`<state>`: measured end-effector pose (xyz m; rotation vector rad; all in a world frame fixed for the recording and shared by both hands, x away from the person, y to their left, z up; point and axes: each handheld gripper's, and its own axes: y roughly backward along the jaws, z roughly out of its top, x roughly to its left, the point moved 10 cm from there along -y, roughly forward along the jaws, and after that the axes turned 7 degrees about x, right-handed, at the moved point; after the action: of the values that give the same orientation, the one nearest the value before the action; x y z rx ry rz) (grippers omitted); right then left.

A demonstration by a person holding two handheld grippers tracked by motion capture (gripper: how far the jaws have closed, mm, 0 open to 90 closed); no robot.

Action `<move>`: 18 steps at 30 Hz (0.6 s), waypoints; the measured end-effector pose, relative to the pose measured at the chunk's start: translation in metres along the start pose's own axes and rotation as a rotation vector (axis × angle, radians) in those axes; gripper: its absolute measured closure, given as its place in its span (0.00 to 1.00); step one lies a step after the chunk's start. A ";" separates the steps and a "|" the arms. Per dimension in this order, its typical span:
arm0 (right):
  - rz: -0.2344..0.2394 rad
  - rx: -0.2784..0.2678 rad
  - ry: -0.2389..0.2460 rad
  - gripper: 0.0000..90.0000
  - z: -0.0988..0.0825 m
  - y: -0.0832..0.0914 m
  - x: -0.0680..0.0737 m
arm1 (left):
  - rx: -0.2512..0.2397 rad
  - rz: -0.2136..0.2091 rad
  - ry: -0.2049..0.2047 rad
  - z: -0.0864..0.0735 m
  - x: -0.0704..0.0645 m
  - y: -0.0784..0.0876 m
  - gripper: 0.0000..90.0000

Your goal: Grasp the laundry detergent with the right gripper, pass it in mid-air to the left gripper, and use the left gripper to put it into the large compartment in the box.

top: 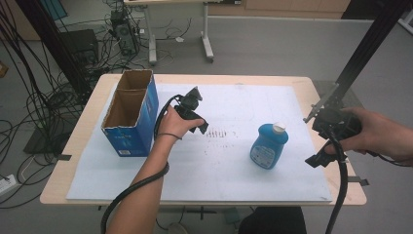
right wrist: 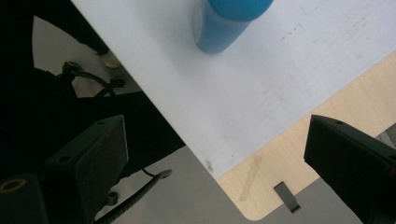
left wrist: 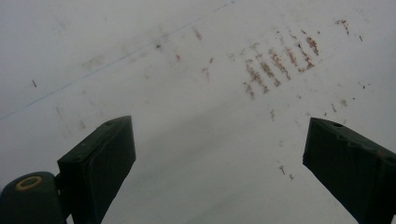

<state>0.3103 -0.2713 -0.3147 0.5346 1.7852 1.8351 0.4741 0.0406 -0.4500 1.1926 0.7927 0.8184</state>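
On the bench: a white sheet [top: 234, 161] covers most of the pale wood top [top: 92, 105]; reddish-brown scuff marks [top: 220, 132] sit near its middle.
Bottle [top: 269, 146]: blue, white cap, lying on the sheet right of centre; long axis runs from the near-left base to the cap at the far right.
Writing: a label shows on the bottle, and print on the blue box [top: 131, 113], both too small to read.
Box: open-topped cardboard, at the bench's left.
Left gripper [top: 195, 119]: over the sheet beside the box, fingers spread, empty.
Right gripper [top: 324, 146]: at the bench's right edge, fingers spread, empty, near the bottle.
Room: grey floor, tangled cables [top: 29, 102], another table's legs [top: 207, 44] behind.
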 end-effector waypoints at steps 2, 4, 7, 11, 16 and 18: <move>0.001 -0.002 -0.003 0.07 -0.001 -0.002 -0.001 | 0.002 0.002 -0.002 0.000 0.000 0.000 0.11; 0.007 -0.007 -0.015 0.07 -0.003 -0.009 -0.003 | 0.002 0.003 -0.001 -0.001 0.001 0.000 0.11; 0.013 -0.012 -0.031 0.07 -0.004 -0.013 -0.004 | 0.002 0.005 0.000 -0.001 0.001 0.000 0.11; 0.020 -0.023 -0.053 0.06 -0.005 -0.023 -0.005 | 0.001 0.003 0.001 -0.001 0.000 0.000 0.11; 0.018 -0.031 -0.068 0.06 -0.007 -0.032 -0.007 | 0.002 0.003 0.000 -0.002 0.000 0.000 0.11; 0.016 -0.037 -0.068 0.06 -0.006 -0.034 -0.008 | 0.003 0.003 0.003 -0.002 0.000 0.000 0.11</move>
<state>0.3156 -0.2812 -0.3482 0.5914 1.7036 1.8357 0.4725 0.0420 -0.4505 1.1957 0.7943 0.8220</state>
